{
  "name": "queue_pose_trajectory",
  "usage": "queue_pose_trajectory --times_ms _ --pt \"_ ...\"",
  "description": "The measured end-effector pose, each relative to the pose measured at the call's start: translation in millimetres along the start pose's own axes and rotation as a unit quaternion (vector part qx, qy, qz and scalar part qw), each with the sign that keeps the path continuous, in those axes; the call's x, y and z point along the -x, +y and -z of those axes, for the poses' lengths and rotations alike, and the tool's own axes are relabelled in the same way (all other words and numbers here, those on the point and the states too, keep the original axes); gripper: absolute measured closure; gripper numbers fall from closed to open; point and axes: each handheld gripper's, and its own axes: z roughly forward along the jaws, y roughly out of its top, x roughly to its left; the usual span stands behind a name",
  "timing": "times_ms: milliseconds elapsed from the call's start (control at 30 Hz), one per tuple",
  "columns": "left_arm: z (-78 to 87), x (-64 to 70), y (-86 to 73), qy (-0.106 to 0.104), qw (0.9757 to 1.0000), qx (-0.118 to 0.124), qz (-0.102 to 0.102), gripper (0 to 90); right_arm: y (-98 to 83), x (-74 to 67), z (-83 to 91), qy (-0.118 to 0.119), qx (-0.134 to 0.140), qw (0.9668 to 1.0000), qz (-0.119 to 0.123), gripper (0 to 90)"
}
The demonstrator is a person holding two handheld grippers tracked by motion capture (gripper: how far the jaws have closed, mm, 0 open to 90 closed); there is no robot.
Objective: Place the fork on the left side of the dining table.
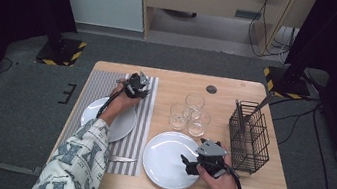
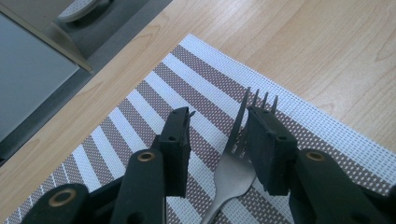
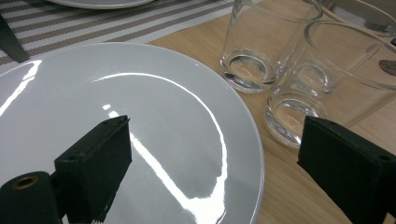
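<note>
A steel fork point(image 2: 232, 163) lies on the striped placemat point(image 2: 140, 116) with its tines pointing away from me. My left gripper point(image 2: 222, 114) stands open astride it; the tines rest against the right jaw and the left jaw is well clear. In the high view this left gripper point(image 1: 133, 83) sits at the far end of the placemat point(image 1: 101, 89), beyond a white plate point(image 1: 124, 126). My right gripper point(image 1: 187, 164) hovers open at the right rim of a second white plate point(image 1: 162, 159). Its jaws straddle that plate's rim point(image 3: 163, 93), the right gripper point(image 3: 215, 123) holding nothing.
Three clear glasses point(image 1: 189, 114) stand close together behind the front plate, the nearest glass point(image 3: 299, 93) close to my right jaw. A black wire basket point(image 1: 249, 137) stands at the right. A knife point(image 1: 121, 159) lies at the placemat's front edge.
</note>
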Motion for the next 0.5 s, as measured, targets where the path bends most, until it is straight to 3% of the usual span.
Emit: queue_pose_trajectory --times_ms 500 --pt "-3.1 0.3 -1.5 0.004 1.0 -0.005 0.001 58.9 -0.2 0.0 0.0 0.0 0.0 1.0 0.001 9.7"
